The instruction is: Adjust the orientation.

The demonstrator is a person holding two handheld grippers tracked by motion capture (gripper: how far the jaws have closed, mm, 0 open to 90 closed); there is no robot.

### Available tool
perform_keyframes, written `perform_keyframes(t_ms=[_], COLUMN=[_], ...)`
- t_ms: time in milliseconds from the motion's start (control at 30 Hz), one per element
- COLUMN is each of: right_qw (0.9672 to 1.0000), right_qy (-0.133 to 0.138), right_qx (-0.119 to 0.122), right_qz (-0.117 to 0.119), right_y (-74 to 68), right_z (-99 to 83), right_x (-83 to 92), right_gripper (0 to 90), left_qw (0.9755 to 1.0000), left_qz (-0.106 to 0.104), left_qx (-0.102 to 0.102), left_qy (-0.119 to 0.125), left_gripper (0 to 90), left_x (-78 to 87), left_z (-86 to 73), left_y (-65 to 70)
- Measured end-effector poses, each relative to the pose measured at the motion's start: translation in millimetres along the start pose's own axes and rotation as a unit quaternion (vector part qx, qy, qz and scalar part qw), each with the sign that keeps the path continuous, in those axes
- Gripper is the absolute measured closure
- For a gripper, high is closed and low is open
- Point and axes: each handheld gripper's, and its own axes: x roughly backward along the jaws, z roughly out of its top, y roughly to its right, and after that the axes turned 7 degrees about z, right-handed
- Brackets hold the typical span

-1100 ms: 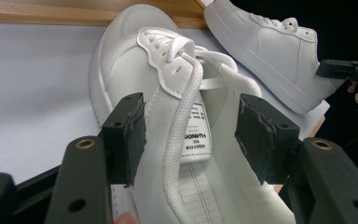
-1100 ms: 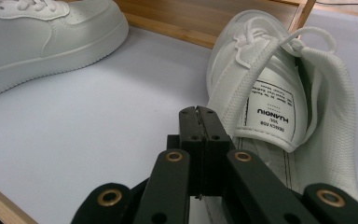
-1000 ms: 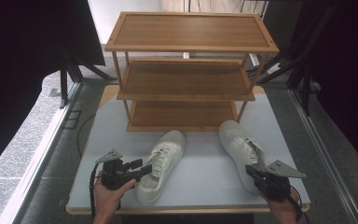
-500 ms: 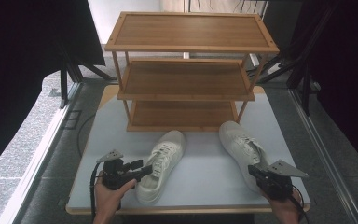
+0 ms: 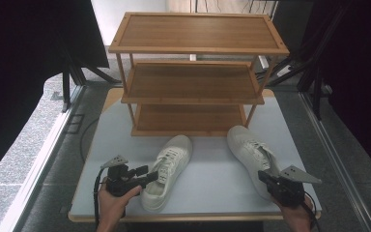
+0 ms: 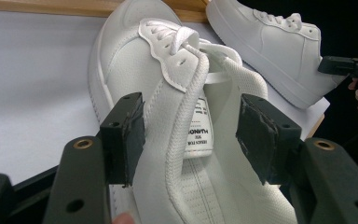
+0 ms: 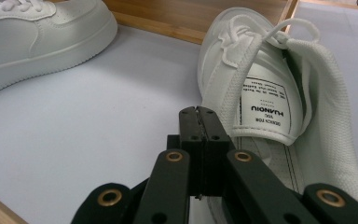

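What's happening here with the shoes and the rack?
A person at a white table holds a hand-held gripper in each hand, facing a three-shelf wooden rack. The left hand-held gripper stands open around the collar of the left shoe, one jaw outside the side wall, the other over the opening; its pads do not yet press. The right hand-held gripper is shut and empty, by the heel of the right shoe. Both shoes stand on the table.

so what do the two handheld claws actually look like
Both are black. The left claw has two flat arms with brass-coloured rivets and square, rough-edged black pads. The right claw has the same arms and rivets. Each carries a grey three-cornered plate on top, and a black cable trails from the left one.
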Motion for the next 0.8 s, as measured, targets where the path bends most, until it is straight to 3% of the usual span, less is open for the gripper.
perform_keyframes(t_ms=[333,800], right_qw=[0.9999,0.9998], right_qy=[0.000,0.018], right_qx=[-0.004,-0.009], right_qz=[0.011,-0.005], right_y=[-1.9,0.1], right_z=[0.7,2.2], right_x=[-0.2,5.7], right_gripper=[86.6,83.9], left_qw=[1.0000,1.0000], left_qz=[-0.003,-0.002], left_qx=[0.005,0.008], left_qy=[0.003,0.004], left_gripper=[40.9,39.8], left_x=[-0.6,-1.9], left_z=[-0.7,-1.9], left_y=[-0.3,-0.5])
